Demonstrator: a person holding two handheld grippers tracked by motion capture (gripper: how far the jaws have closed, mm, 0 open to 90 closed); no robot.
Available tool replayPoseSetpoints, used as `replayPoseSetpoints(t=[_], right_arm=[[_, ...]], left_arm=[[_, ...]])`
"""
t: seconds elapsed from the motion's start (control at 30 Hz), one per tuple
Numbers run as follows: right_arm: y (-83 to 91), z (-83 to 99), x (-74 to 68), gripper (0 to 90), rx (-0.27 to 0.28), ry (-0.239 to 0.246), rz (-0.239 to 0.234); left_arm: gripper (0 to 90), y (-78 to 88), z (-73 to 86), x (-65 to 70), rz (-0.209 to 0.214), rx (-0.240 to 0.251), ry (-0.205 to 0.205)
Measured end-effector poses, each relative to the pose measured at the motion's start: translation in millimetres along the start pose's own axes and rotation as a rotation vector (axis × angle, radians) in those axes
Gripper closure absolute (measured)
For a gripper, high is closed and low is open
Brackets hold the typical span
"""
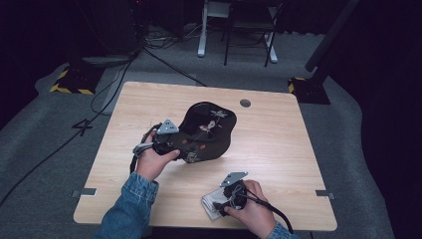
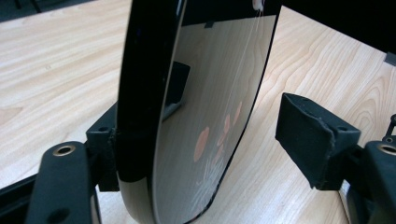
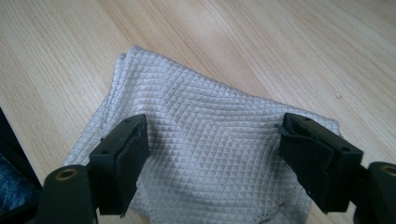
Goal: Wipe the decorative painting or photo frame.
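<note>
Nearest the high camera, the right gripper (image 1: 222, 205) sits at the table's (image 1: 278, 144) near edge, over a folded white cloth (image 1: 211, 204) that lies flat on the wood. From the right gripper view the cloth (image 3: 205, 140) shows a quilted diamond weave, and the two black jaws stand wide apart above it, one at each side. Neither pad presses the fabric, so nothing is gripped there. A hand (image 1: 256, 211) wraps the gripper's body, with a cable trailing off toward the table edge.

Farther up and to the left, the left gripper (image 1: 171, 145) meets the rim of a black plate (image 1: 206, 132) near the middle of the table. Its dark face carries a pale floral pattern with small pinkish marks. It is tilted up on edge rather than lying flat. In the left gripper view the plate (image 2: 205, 116) stands between the jaws, its glossy surface mirroring the wood grain. One jaw lies against the plate's dark back at the rim; the other pad (image 2: 317, 140) stands clear of the glossy face with a visible gap. So these jaws are open around the rim, not clamped on it. A denim sleeve (image 1: 127, 209) comes in from the bottom edge behind that hand.
</note>
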State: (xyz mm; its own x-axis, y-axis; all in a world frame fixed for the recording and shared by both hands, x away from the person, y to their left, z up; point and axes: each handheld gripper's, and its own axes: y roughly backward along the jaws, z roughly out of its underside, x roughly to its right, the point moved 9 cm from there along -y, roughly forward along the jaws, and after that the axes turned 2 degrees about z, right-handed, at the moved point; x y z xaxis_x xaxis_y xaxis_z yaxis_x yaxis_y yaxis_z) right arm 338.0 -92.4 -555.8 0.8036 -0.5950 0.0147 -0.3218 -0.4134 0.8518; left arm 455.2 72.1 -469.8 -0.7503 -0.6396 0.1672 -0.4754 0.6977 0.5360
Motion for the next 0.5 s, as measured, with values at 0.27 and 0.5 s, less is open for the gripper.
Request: replayPoseSetpoints(t=[0.27,0.5], right_arm=[[1.4,0.4,-0.8,36.2,-0.011,0.001,-0.009],[5.2,-1.2,-4.7,66.3,-0.033,0.001,-0.036]], left_arm=[[26.2,-3.2,3.2,-3.3,-0.022,-0.015,0.014],[26.4,-5.2,4.1,-1.8,-0.017,-0.018,0.019]])
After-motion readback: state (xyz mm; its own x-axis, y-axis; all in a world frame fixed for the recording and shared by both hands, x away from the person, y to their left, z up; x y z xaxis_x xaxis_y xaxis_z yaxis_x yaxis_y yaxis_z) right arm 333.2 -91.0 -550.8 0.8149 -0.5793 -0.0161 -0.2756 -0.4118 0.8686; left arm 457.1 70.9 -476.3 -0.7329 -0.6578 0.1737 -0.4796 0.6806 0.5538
